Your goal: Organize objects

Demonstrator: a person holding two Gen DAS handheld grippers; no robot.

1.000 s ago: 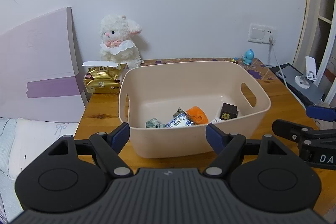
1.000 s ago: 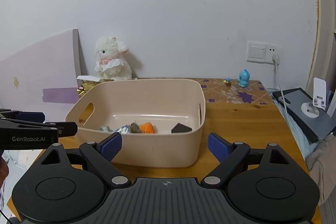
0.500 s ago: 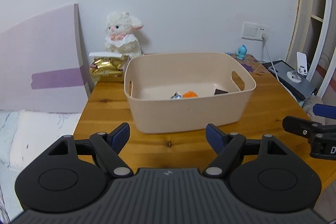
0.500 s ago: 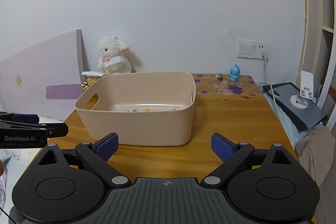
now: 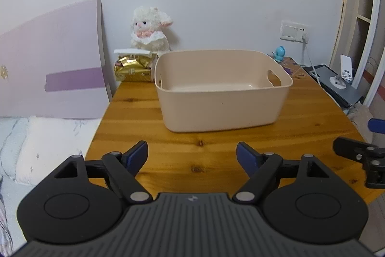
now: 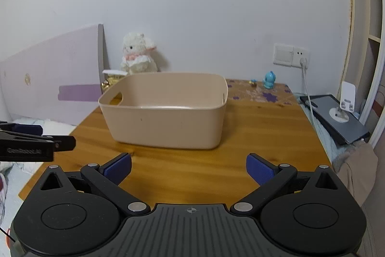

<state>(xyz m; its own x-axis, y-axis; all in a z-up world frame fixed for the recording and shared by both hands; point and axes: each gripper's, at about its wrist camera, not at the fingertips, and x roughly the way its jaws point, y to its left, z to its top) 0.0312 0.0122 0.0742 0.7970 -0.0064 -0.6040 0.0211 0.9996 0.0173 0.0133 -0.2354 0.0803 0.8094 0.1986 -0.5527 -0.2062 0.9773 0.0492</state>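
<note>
— Left wrist view: what's nearest?
— The left gripper point(image 5: 192, 157), jaws spread wide, empty, above the desk point(image 5: 149, 134).
— And the right gripper point(image 6: 189, 166)?
— Likewise gaping, holding nothing.
— Farther off?
— The beige bin point(image 5: 222, 90) mid-desk; behind it, far left, a plush lamb point(image 5: 149, 33).

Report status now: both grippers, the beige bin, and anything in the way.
Left gripper open, empty. Right gripper open, empty. Beige bin upright on wooden table, untouched, contents hidden by near wall. Path to bin clear.
</note>
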